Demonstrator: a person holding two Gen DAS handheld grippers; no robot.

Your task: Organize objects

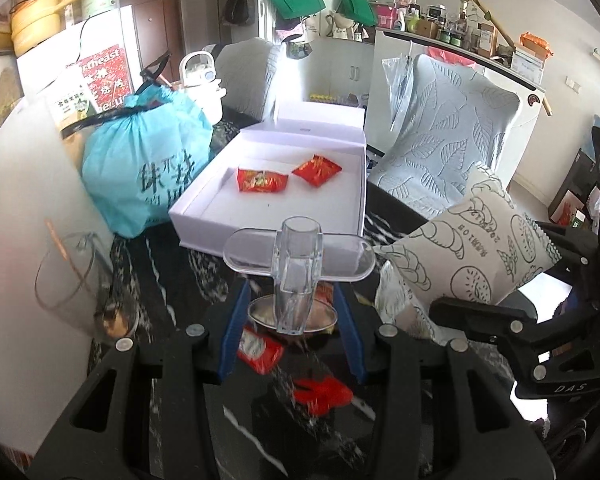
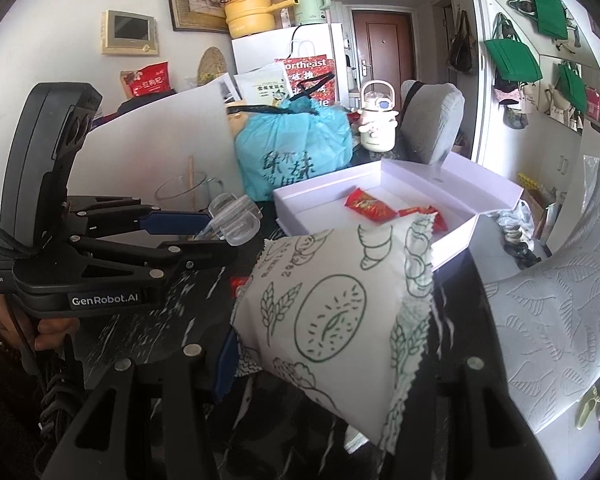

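My left gripper (image 1: 292, 292) is shut on a clear plastic piece (image 1: 296, 272) with a flat oval crossbar, held above the dark marble table (image 1: 180, 280). Below it lie a small metal dish (image 1: 260, 312) and two red snack packets (image 1: 258, 350) (image 1: 324, 394). Just beyond stands an open white box (image 1: 204, 216) with two red packets (image 1: 262, 180) (image 1: 317, 169) inside. My right gripper (image 2: 328, 360) is shut on a puffy white bag printed with bread drawings (image 2: 332, 312), lifted near the box (image 2: 320, 216). The bag (image 1: 480, 248) hides the right finger. The left gripper (image 2: 220, 232) shows at left.
A tied blue plastic bag (image 1: 148, 176) sits left of the box, with a white bottle (image 1: 200, 76) behind it. A glass beaker with a stick (image 1: 68, 272) stands by a white board (image 1: 16, 240). Chairs with leaf-pattern covers (image 1: 444, 140) line the table's far and right sides.
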